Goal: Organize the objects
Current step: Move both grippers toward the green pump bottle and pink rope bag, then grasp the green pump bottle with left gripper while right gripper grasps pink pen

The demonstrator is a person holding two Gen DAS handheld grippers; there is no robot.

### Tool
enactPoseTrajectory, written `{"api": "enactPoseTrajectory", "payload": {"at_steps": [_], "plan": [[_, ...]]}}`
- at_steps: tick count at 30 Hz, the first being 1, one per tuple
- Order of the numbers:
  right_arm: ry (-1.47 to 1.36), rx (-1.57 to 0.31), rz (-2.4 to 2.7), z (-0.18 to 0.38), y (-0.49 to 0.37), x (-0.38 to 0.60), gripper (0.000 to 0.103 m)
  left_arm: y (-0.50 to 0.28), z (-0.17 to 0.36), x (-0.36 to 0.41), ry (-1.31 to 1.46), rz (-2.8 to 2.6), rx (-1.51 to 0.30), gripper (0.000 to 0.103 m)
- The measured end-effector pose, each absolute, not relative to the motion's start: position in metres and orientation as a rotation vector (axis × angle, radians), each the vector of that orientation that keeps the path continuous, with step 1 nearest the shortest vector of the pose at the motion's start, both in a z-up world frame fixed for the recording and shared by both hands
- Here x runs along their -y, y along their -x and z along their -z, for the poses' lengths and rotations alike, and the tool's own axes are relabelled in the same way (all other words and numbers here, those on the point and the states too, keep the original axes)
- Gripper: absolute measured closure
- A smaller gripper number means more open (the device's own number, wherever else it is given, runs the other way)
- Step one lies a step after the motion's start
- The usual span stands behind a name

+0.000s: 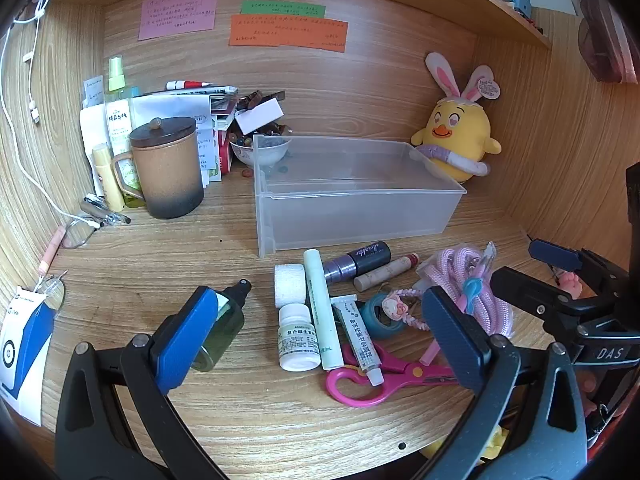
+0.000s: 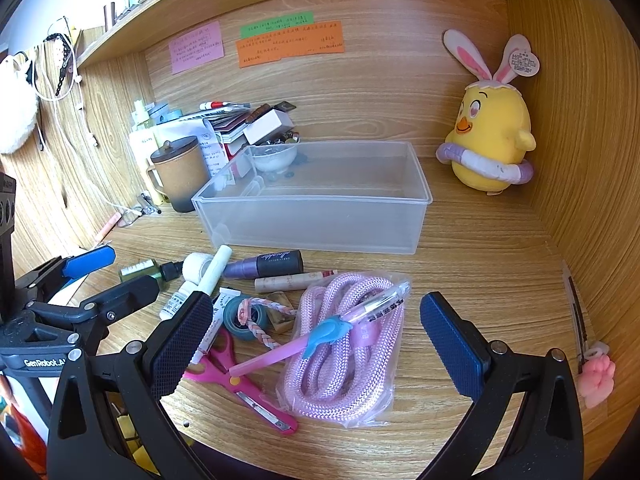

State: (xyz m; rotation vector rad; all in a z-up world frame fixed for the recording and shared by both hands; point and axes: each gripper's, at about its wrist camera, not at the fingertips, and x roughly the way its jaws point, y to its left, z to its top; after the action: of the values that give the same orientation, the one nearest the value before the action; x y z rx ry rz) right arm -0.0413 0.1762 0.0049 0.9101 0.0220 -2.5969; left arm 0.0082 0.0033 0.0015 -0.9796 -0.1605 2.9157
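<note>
A clear plastic bin [image 1: 360, 216] [image 2: 320, 224] stands empty on the wooden desk. In front of it lies a clutter: white pill bottle [image 1: 298, 338], pale green tube [image 1: 320, 308], ointment tube [image 1: 358, 340], pink scissors [image 1: 384, 376] [image 2: 240, 380], dark lipstick [image 1: 360, 262] [image 2: 268, 266], bagged pink rope [image 2: 344, 344] with a pink pen [image 2: 304, 344] on it, green glass bottle [image 1: 220, 332] [image 2: 140, 272]. My left gripper [image 1: 320, 336] is open above the clutter, its left pad by the green bottle. My right gripper [image 2: 316, 344] is open over the rope and pen.
A brown lidded mug [image 1: 168, 168] and stacked papers and boxes [image 1: 180, 108] stand at the back left. A yellow chick plush [image 1: 456, 140] [image 2: 488, 148] sits at the back right. Desk walls close in on both sides. A pink charm [image 2: 596, 376] lies at the right.
</note>
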Motion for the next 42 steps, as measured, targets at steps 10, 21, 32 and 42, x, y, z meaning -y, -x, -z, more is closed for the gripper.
{"api": "enactPoseTrajectory", "payload": {"at_steps": [10,21,32,42], "plan": [[-0.953,0.018,2.621,0.008,0.051,-0.182,0.002,-0.007,0.004,0.018,1.005,-2.932,0.189,0.016],[-1.049,0.086,2.619,0.023,0.069,-0.196,0.025,0.015,0.023,0.069,1.116,-3.009,0.154,0.017],[-1.106,0.117,2.609,0.037,0.087,-0.196,0.057,0.05,0.047,0.078,1.297,-2.888,0.139,0.027],[-1.063,0.033,2.668,0.03,0.094,-0.191,0.078,0.044,0.053,0.064,1.308,-2.843,0.096,0.062]]}}
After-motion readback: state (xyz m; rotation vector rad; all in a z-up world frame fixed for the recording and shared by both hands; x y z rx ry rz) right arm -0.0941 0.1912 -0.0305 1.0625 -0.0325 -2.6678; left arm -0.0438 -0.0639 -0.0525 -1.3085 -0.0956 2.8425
